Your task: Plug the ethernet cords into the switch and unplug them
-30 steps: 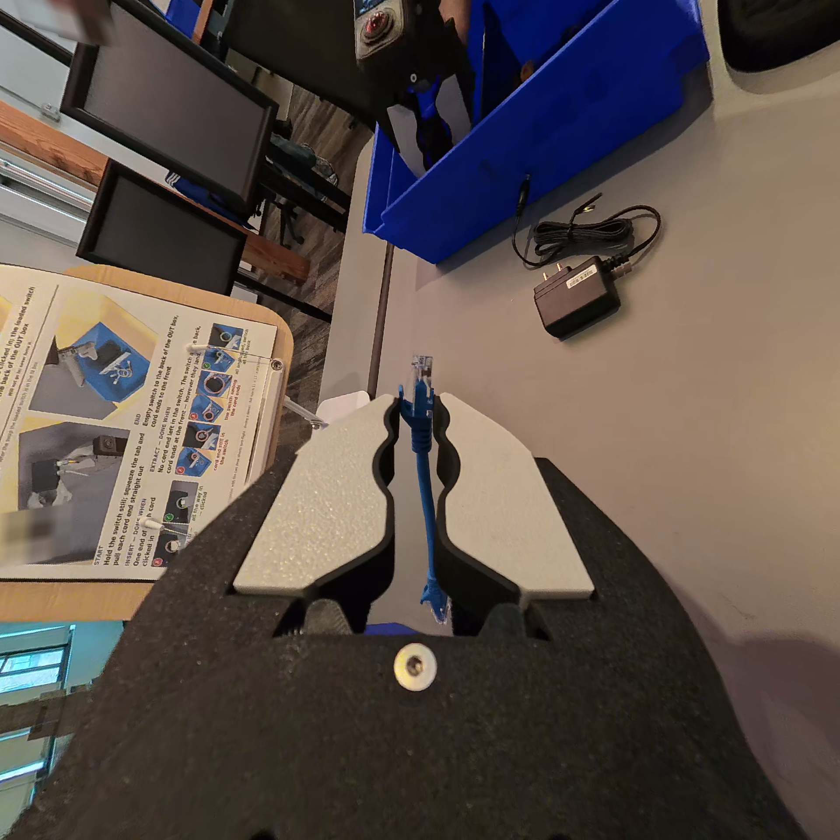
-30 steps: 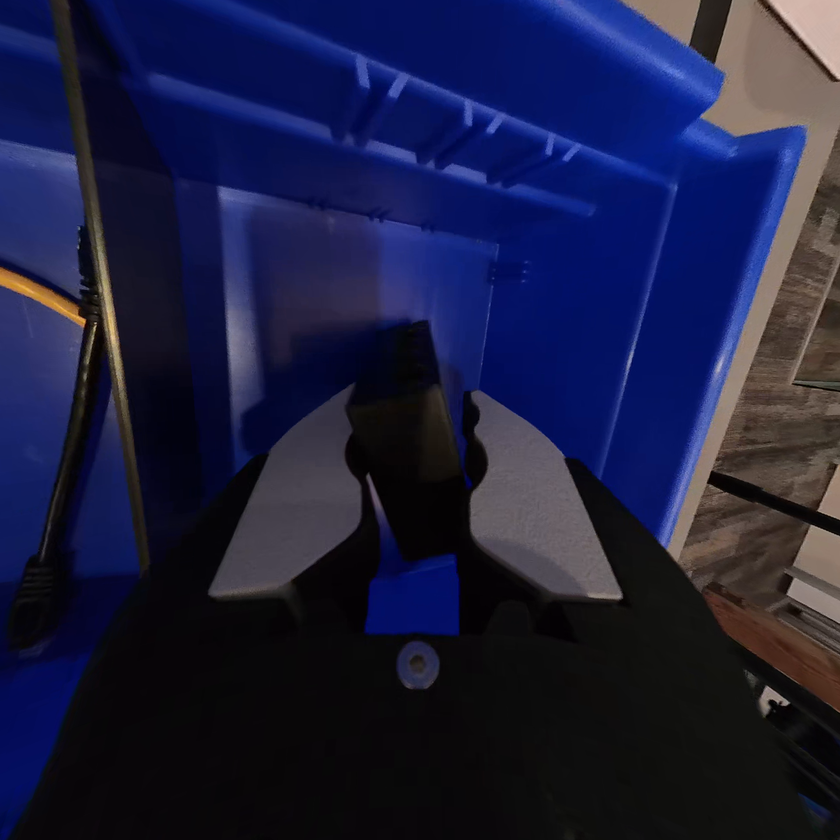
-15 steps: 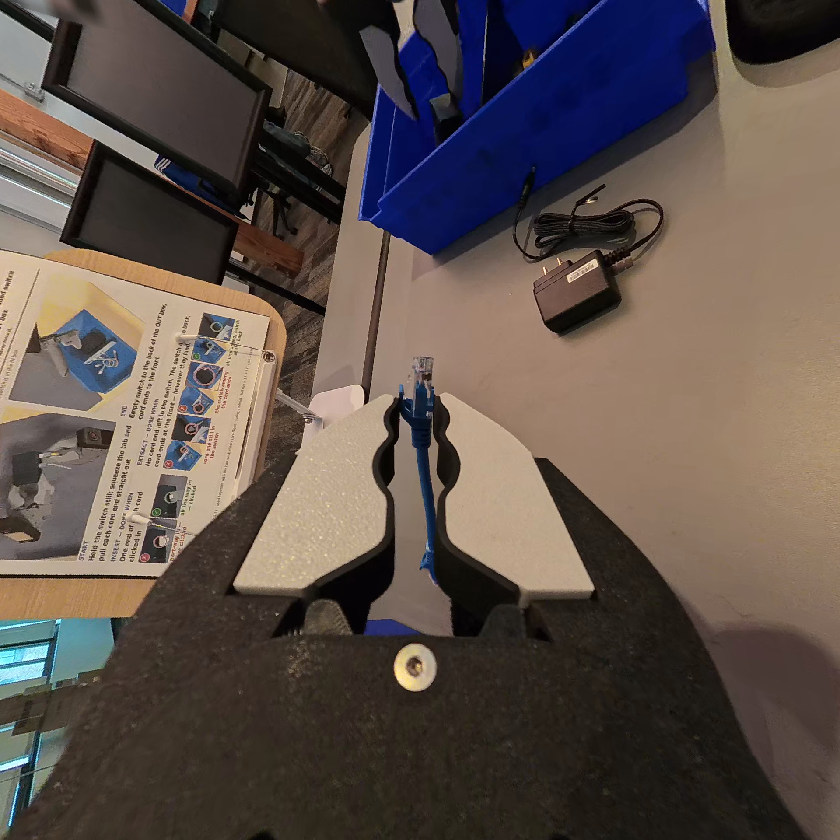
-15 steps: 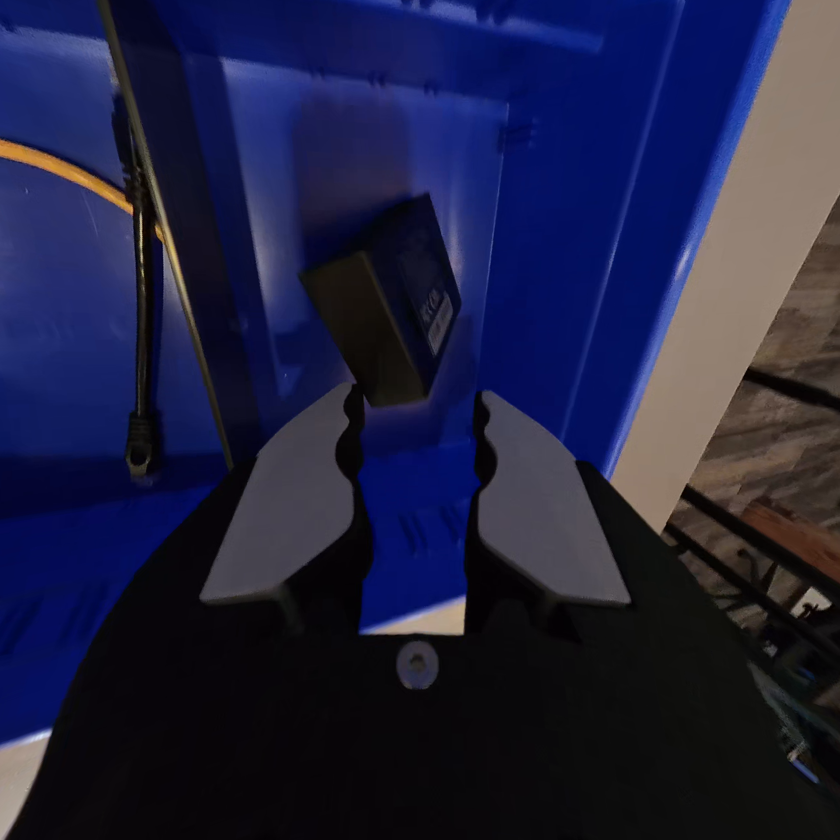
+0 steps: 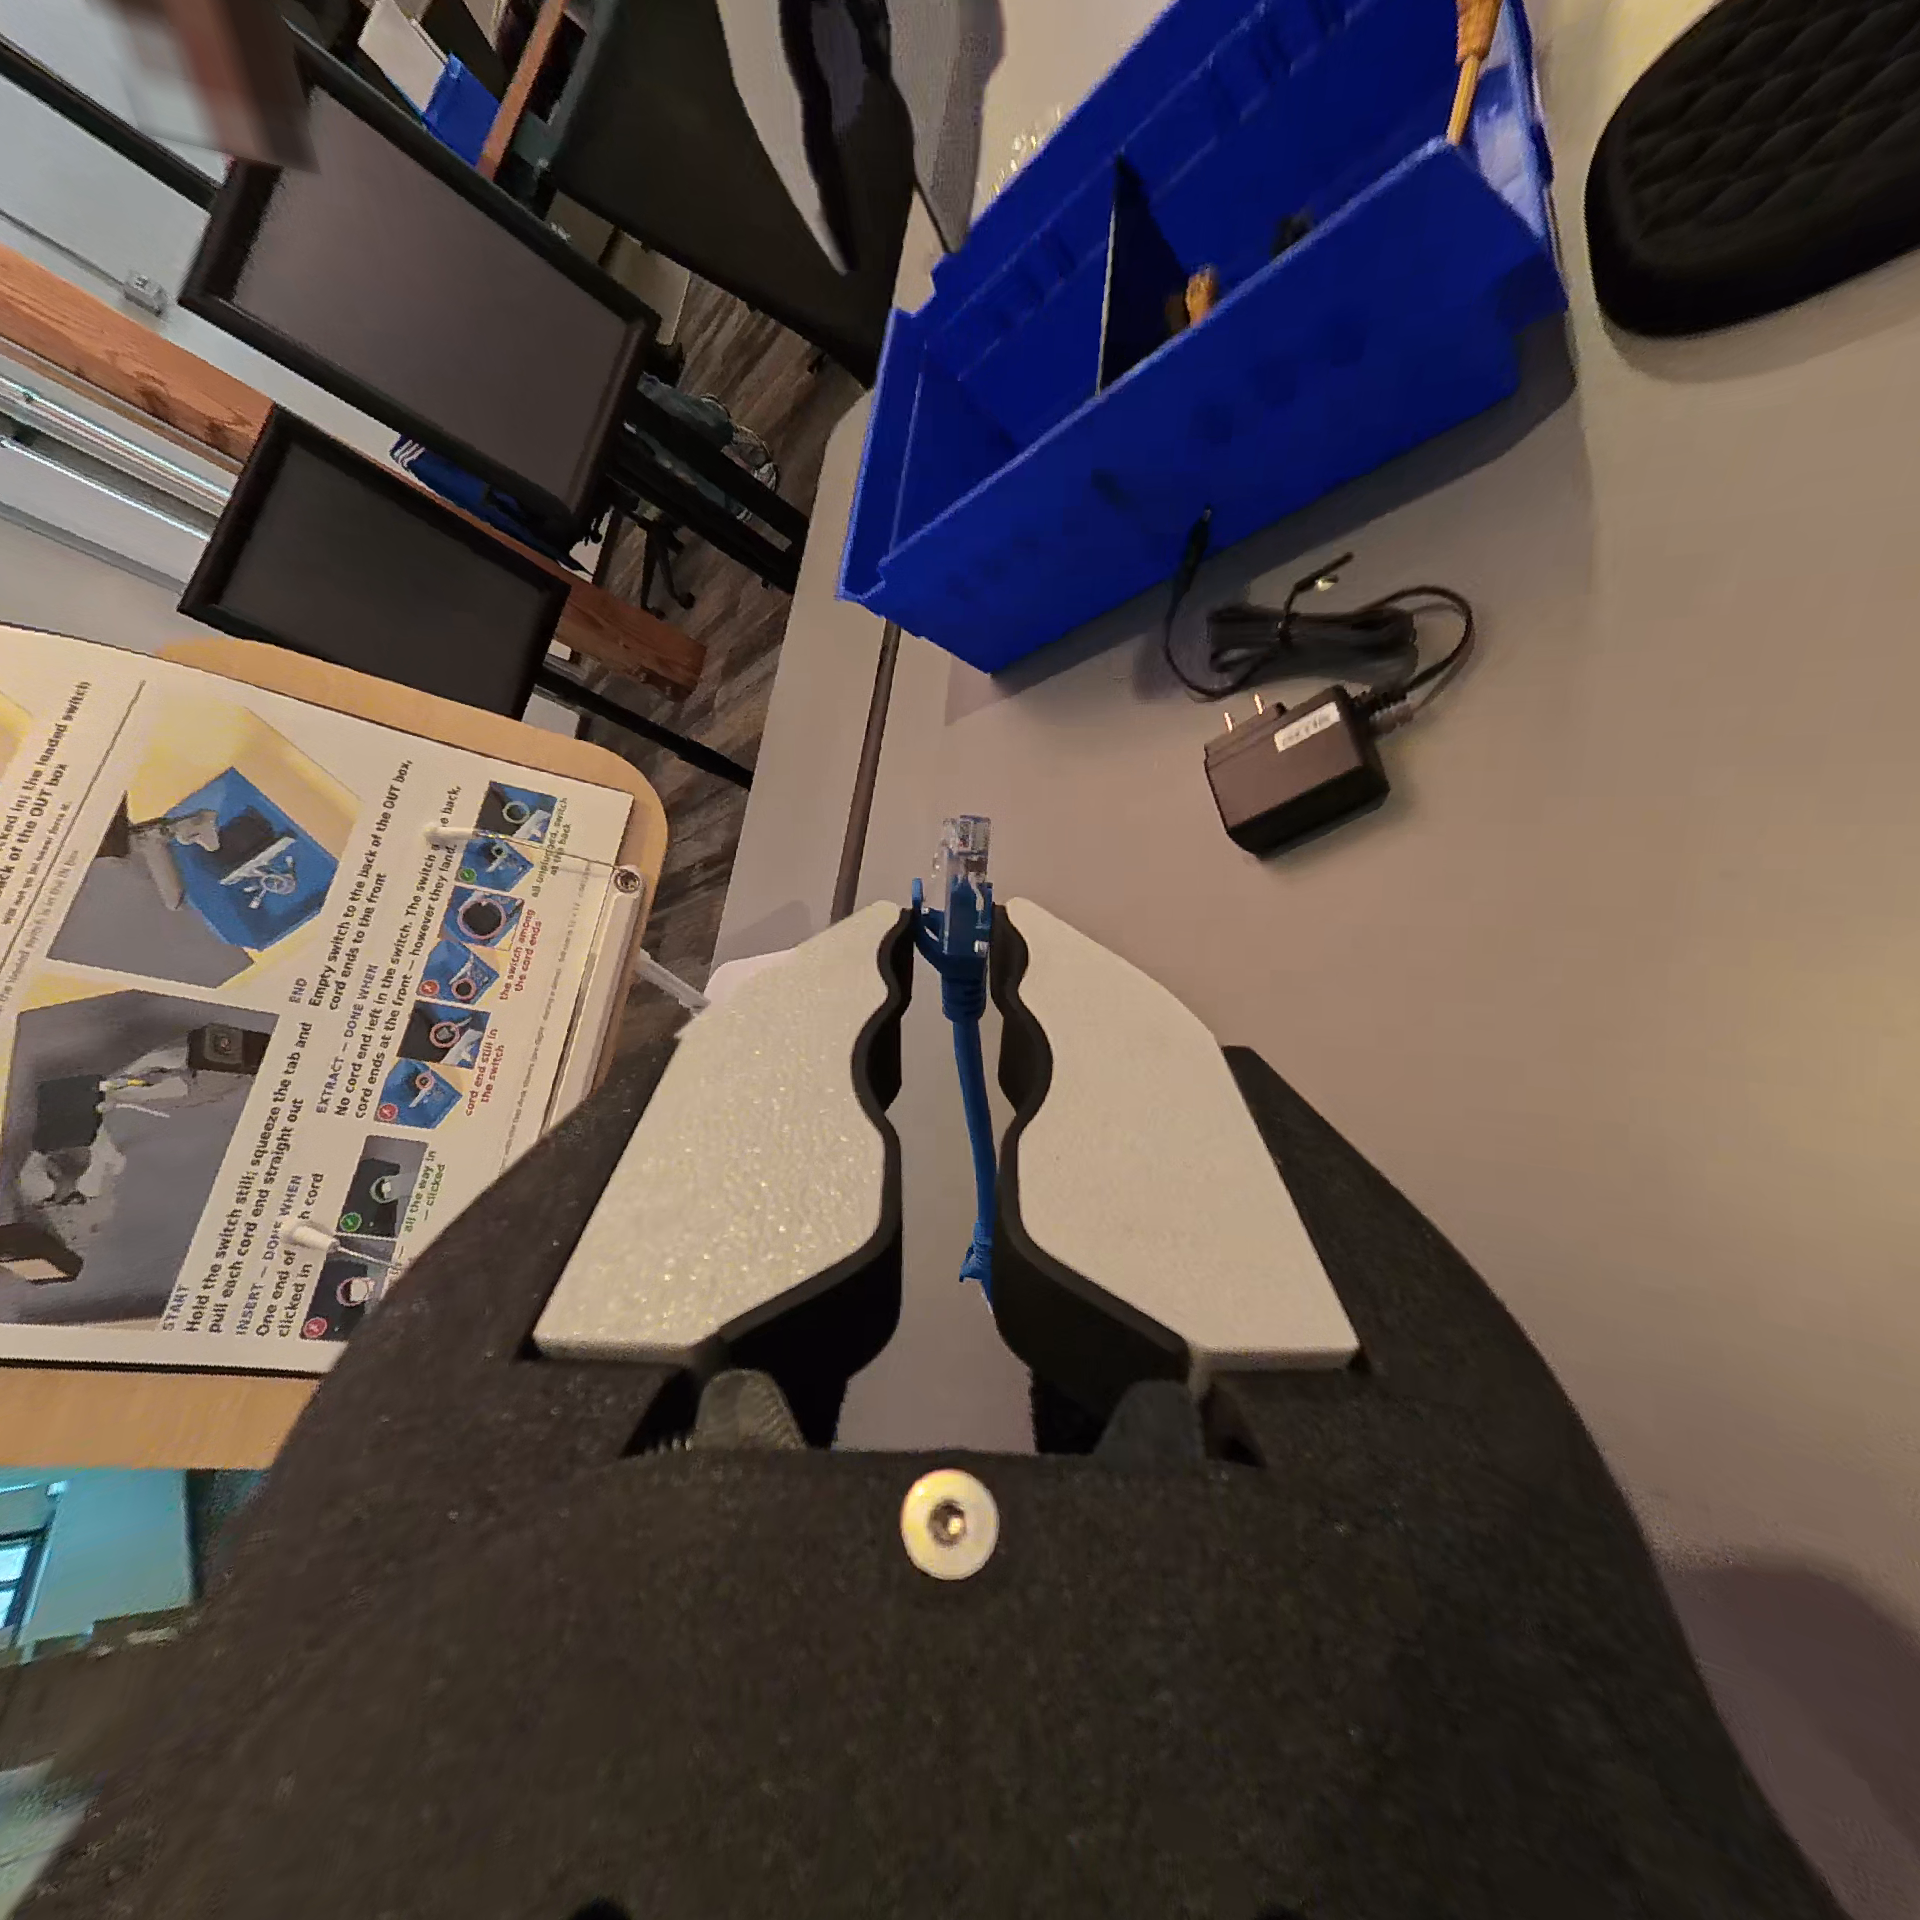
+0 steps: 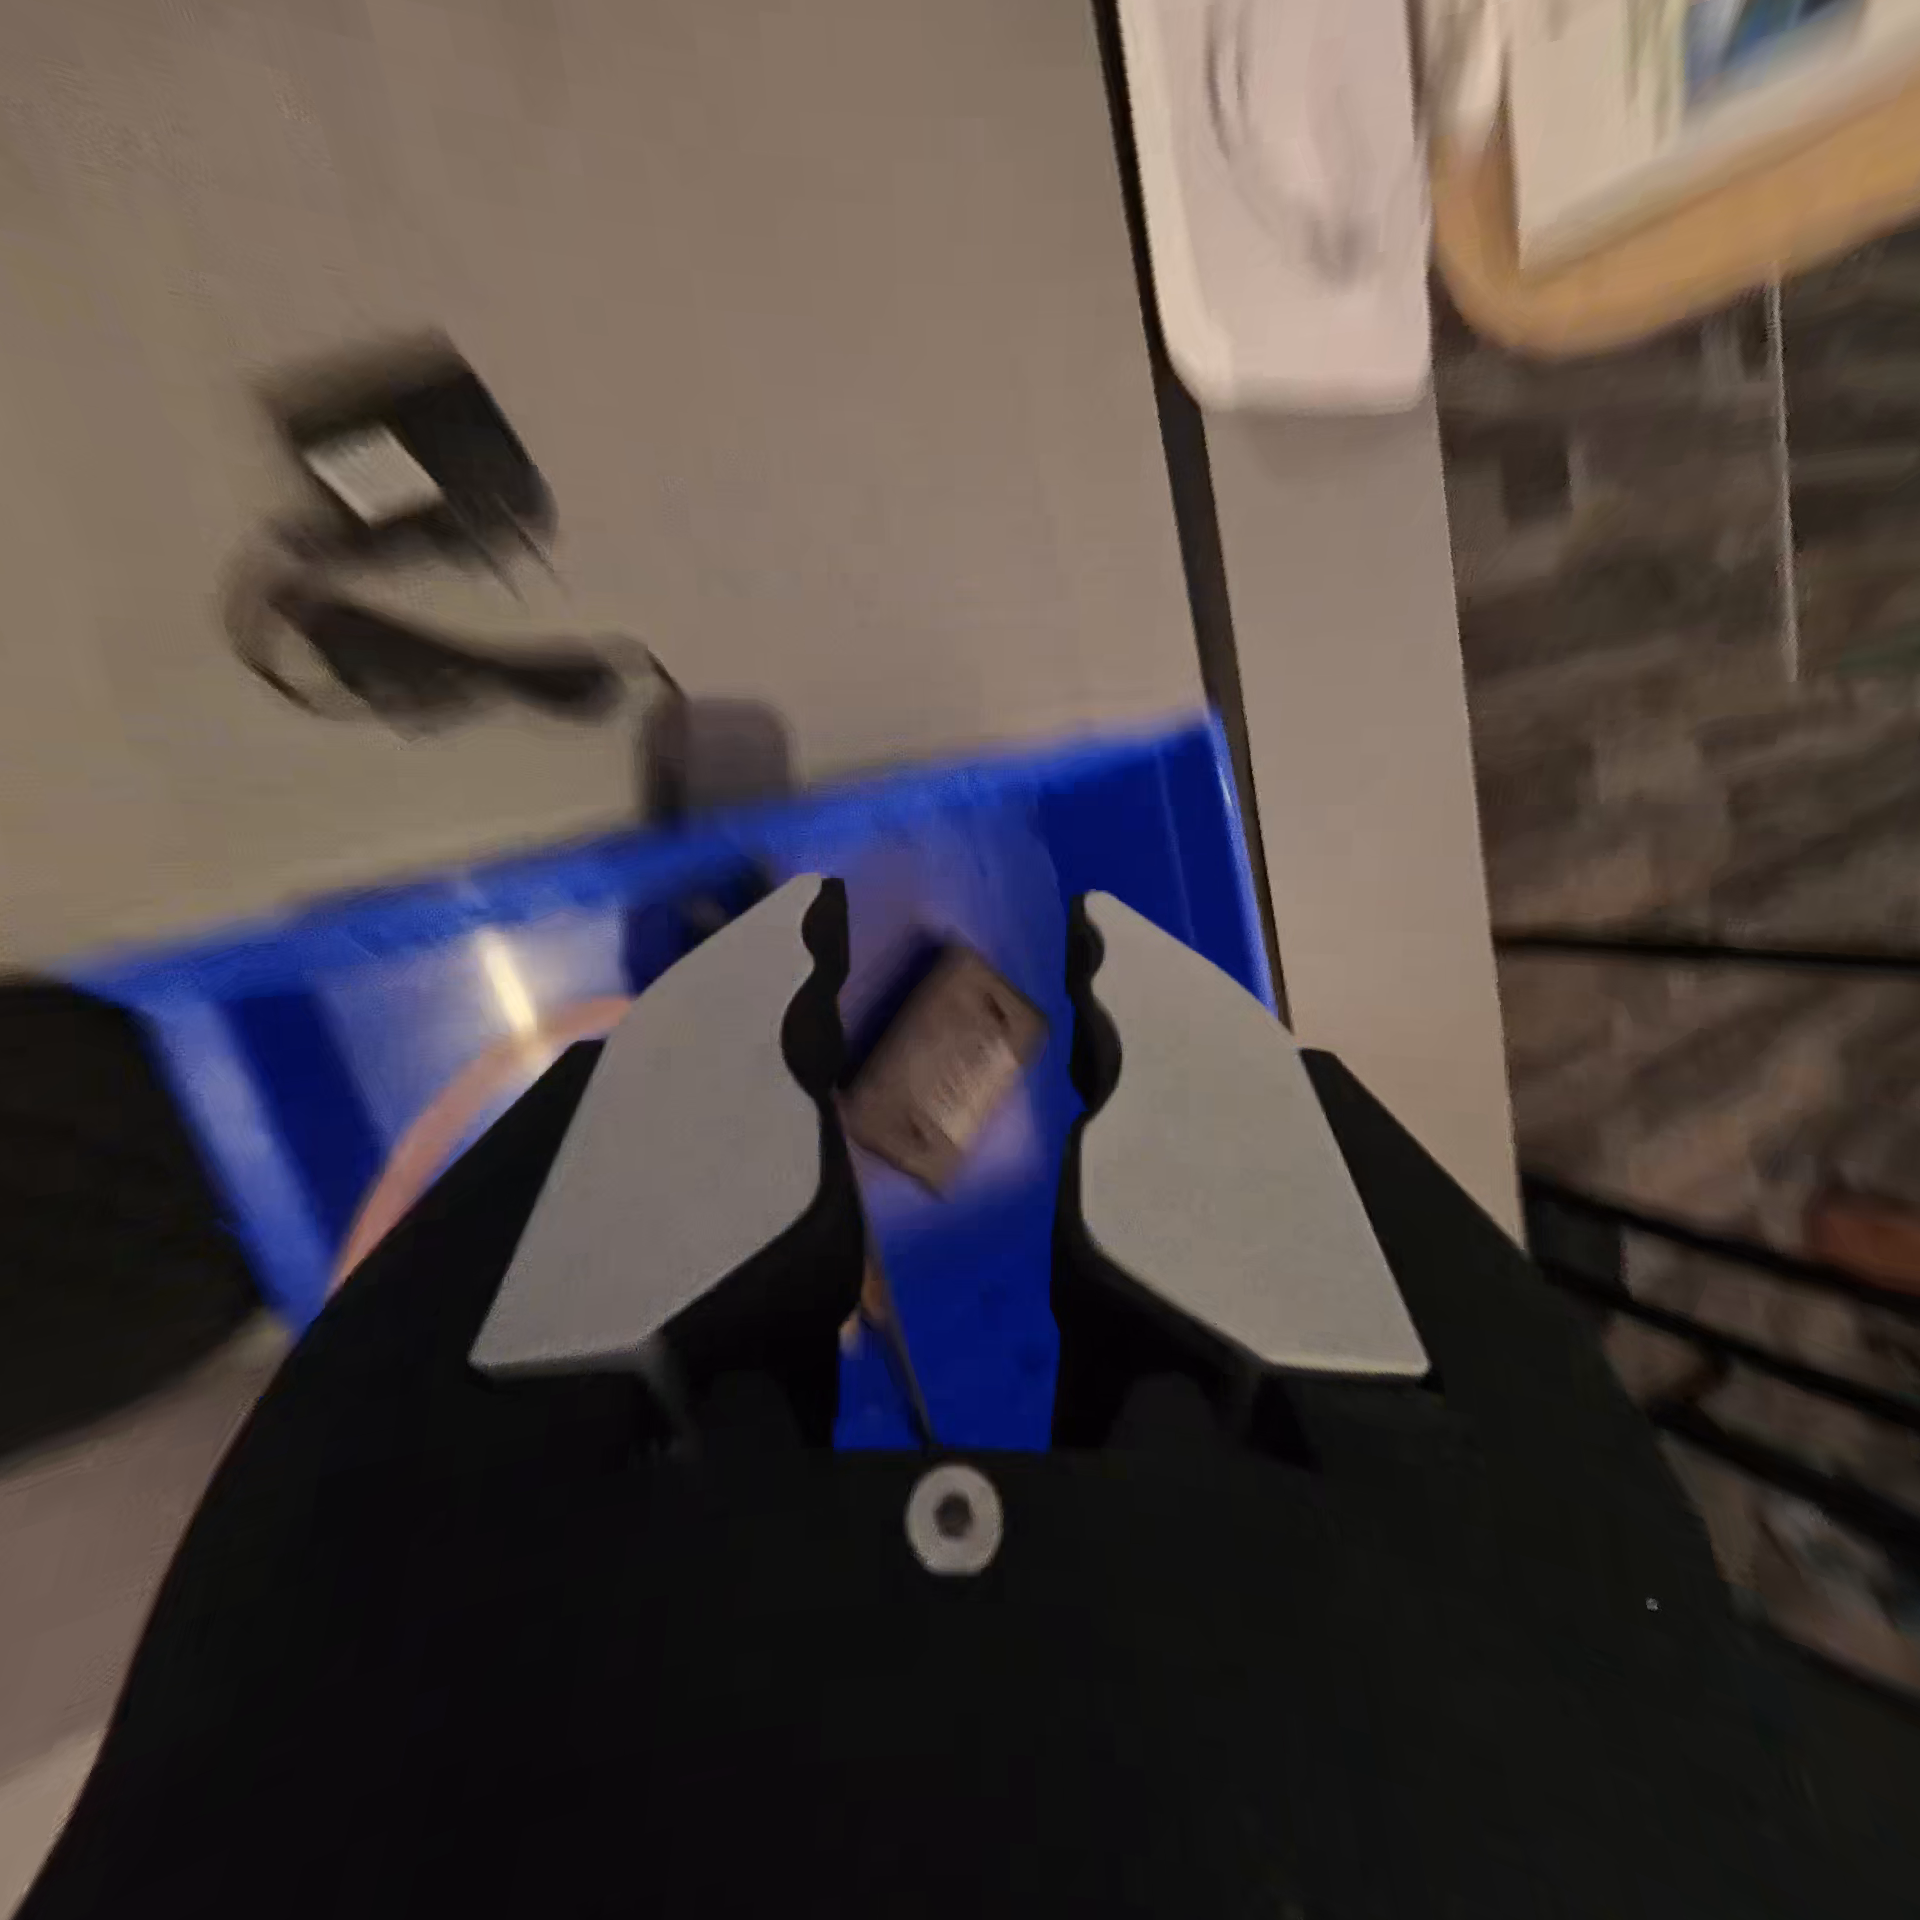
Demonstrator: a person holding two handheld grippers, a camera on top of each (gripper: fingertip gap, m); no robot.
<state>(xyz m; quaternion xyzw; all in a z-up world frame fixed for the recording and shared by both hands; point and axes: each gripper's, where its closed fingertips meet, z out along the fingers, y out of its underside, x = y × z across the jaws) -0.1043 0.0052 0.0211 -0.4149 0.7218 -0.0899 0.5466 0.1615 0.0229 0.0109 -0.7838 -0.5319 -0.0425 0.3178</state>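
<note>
My left tongs (image 5: 954,914) pinch the blue cord (image 5: 971,1091); right tongs (image 6: 951,914) spread, blurry box (image 6: 940,1060) beyond in the bin (image 6: 1143,831).

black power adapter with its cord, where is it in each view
Left wrist view: power adapter lies on the grey table, right of centre, just below the blue bin.
Right wrist view: blurred, upper left, above the bin's rim.
Shared landmark: the blue bin.

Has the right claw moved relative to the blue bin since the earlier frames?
Yes. The right claw has backed up and out of the blue bin, whose wall no longer fills its view. It stands open, with the small dark box lying beyond it in the bin.
</note>
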